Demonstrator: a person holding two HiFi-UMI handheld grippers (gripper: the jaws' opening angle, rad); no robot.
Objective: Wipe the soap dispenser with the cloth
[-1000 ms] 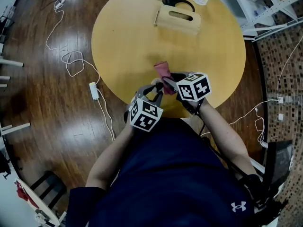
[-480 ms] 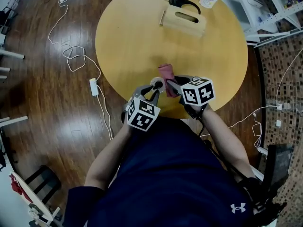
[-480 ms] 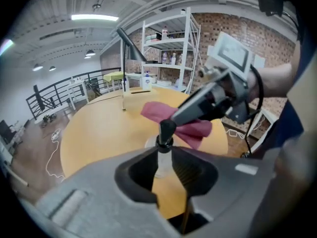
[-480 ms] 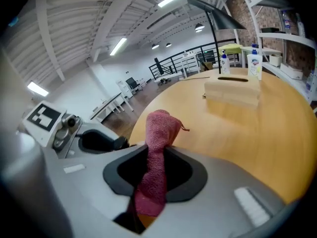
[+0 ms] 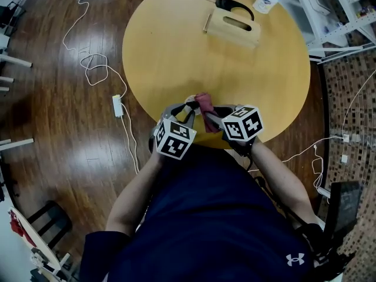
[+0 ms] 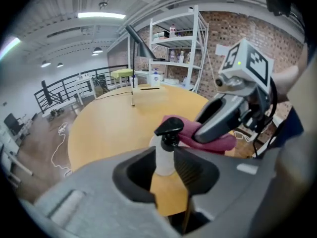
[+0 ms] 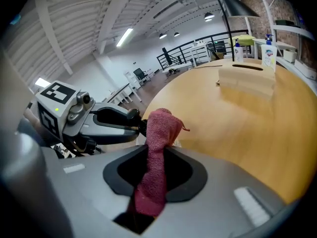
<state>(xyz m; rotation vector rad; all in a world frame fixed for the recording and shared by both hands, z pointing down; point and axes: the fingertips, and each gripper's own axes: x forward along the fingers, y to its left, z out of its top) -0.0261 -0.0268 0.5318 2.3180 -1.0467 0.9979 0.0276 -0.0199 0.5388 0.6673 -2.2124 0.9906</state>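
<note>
left hand-held gripper point(image 6: 162, 158) is clenched on the soap dispenser point(image 6: 166, 145), a small white bottle with a black pump head that stands upright between its two pads. those jaws have just been easing a little wider, yet the bottle fills the gap between them. right hand-held gripper point(image 7: 156, 157) grasps the cloth point(image 7: 159, 133), a dark pink terry piece pinched between its jaws, with a bunched end sticking out past the tips. that bunched end lies against the right side of the dispenser's top, just behind the pump head as the left gripper view shows it. both tools meet over the near edge of the round yellow bench point(image 5: 170, 46), close in front of the person's body. at the far side of the bench sits a wooden box point(image 5: 232, 27) with a slot handle, well apart from the dispenser. a white cable point(image 5: 88, 75) loops on the wooden floor to the left.
</note>
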